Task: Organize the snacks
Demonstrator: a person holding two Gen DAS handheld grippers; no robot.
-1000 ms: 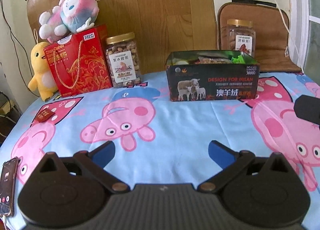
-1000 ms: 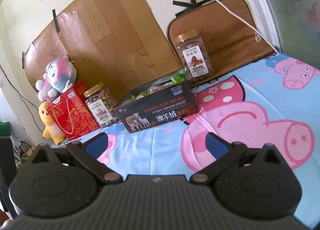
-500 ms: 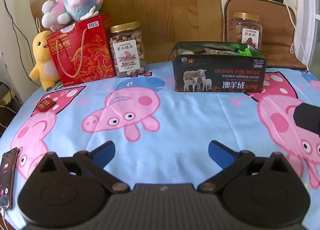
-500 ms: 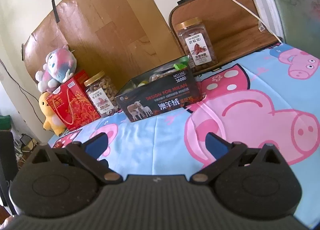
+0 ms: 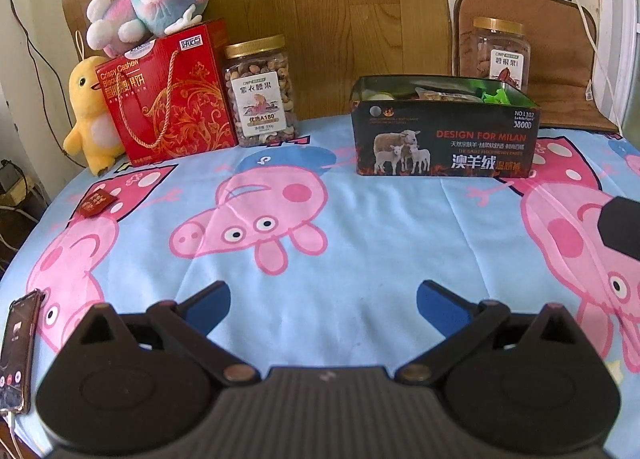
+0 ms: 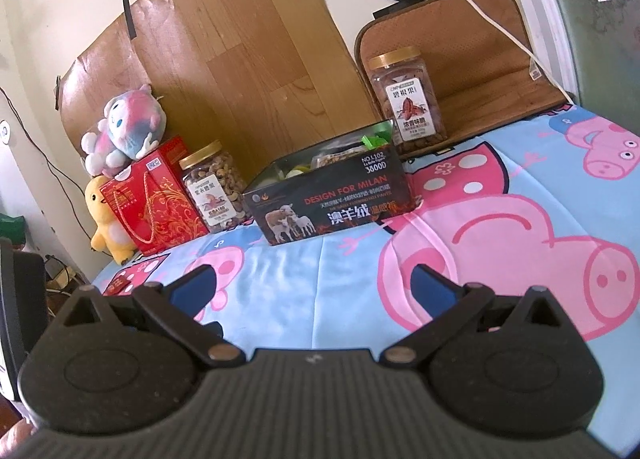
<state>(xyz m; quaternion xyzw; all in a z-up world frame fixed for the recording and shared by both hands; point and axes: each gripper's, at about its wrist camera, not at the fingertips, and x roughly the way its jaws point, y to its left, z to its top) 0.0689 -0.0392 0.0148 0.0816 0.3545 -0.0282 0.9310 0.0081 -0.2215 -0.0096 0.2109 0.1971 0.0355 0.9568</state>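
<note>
- The bed covered by a blue sheet printed with pink cartoon pigs (image 5: 320,195) carries everything.
- A dark open rectangular box printed with sheep (image 5: 446,139) sits toward the far edge, right of centre, holding packets; its long axis runs left to right, printed side facing me.
- A red gift box with a cord handle (image 5: 168,99) and a gold-lidded clear jar of mixed nuts (image 5: 262,93) stand along the far left edge.
- A small red snack packet (image 5: 96,203) lies flat near the left edge, long axis slanting.
- I judge it the next pick: approach low, straddle its short side.
- My left gripper (image 5: 323,295) and right gripper (image 6: 312,279) are spread wide, empty.
</note>
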